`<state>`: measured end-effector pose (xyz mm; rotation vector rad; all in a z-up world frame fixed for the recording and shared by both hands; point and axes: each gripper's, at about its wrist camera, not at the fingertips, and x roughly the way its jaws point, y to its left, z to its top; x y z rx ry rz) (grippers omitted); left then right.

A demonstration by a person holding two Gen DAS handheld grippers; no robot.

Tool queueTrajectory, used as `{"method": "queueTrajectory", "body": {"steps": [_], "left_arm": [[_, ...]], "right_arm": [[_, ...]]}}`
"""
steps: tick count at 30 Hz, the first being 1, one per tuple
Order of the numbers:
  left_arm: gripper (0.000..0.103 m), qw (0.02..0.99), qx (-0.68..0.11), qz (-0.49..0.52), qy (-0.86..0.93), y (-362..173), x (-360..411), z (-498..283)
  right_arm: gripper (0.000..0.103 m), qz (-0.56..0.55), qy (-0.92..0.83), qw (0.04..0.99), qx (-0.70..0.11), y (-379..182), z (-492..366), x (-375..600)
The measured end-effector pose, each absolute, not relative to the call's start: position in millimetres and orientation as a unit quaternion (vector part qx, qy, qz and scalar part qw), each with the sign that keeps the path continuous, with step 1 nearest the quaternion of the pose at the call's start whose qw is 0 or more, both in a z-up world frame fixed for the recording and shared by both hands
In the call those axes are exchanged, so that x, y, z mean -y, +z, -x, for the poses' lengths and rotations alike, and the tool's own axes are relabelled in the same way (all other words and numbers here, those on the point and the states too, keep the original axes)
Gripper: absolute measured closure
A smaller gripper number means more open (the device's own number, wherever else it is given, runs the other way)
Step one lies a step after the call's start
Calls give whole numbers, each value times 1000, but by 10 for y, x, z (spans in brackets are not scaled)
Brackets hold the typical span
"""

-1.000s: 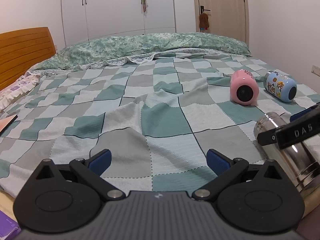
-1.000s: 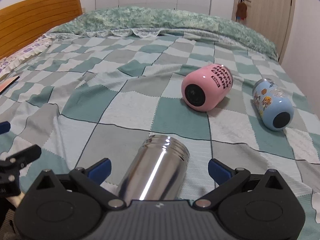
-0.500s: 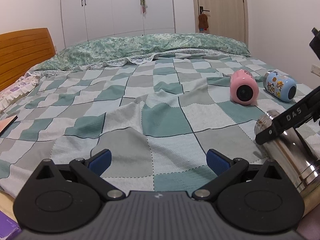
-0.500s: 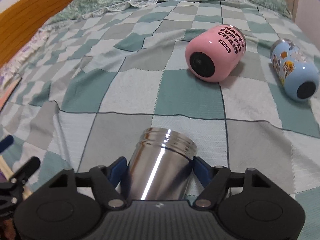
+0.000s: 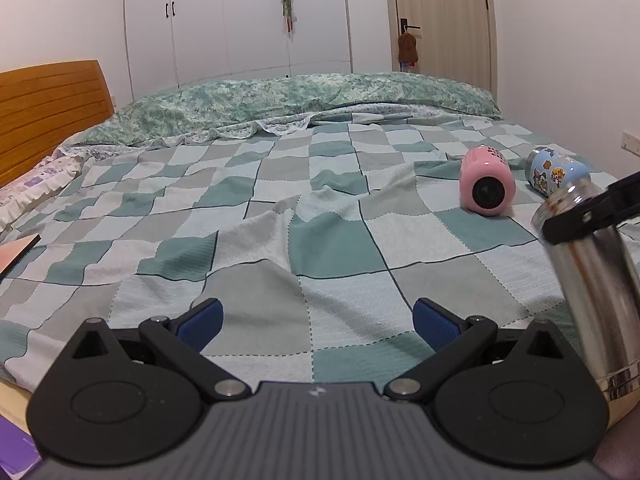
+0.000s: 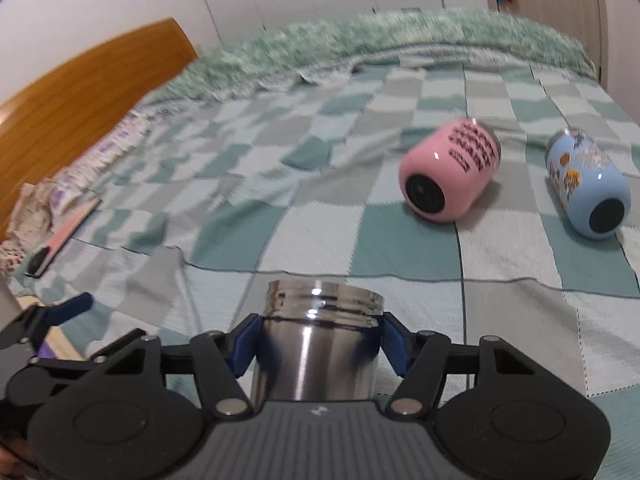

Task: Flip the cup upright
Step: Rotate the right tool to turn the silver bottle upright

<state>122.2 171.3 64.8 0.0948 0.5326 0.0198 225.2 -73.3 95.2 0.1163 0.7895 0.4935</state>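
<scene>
A shiny steel cup (image 6: 320, 344) sits between the blue pads of my right gripper (image 6: 320, 340), which is shut on it. In the left wrist view the steel cup (image 5: 596, 280) stands tilted near upright at the right edge, its threaded mouth up, with a right gripper finger (image 5: 592, 216) across its top. My left gripper (image 5: 316, 320) is open and empty, low over the checked blanket (image 5: 320, 240). A pink cup (image 6: 450, 174) and a blue cartoon cup (image 6: 586, 188) lie on their sides farther back on the right; both also show in the left wrist view, pink (image 5: 486, 180) and blue (image 5: 554, 172).
A wooden headboard (image 5: 48, 108) stands at the left. A green floral quilt (image 5: 300, 100) lies along the far side. A pink book (image 6: 68, 236) and a dark phone (image 6: 38, 266) lie near the left bed edge. A purple item (image 5: 16, 456) shows at the bottom left.
My right gripper closed on the steel cup and tipped it up from lying toward upright. The right wrist view swung upward and is blurred. The left gripper has not moved.
</scene>
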Motion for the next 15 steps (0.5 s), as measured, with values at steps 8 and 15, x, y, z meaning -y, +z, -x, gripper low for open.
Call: {"method": "queueTrajectory", "body": {"steps": [8, 15], "left_arm": [[0, 965, -258, -42, 13, 707, -1769, -1154], [0, 966, -253, -40, 26, 718, -1817, -1174]], "right_arm": [[41, -39, 267, 930, -250, 1189, -1893, 768], [42, 11, 263, 953, -150, 1322, -1828, 461]]}}
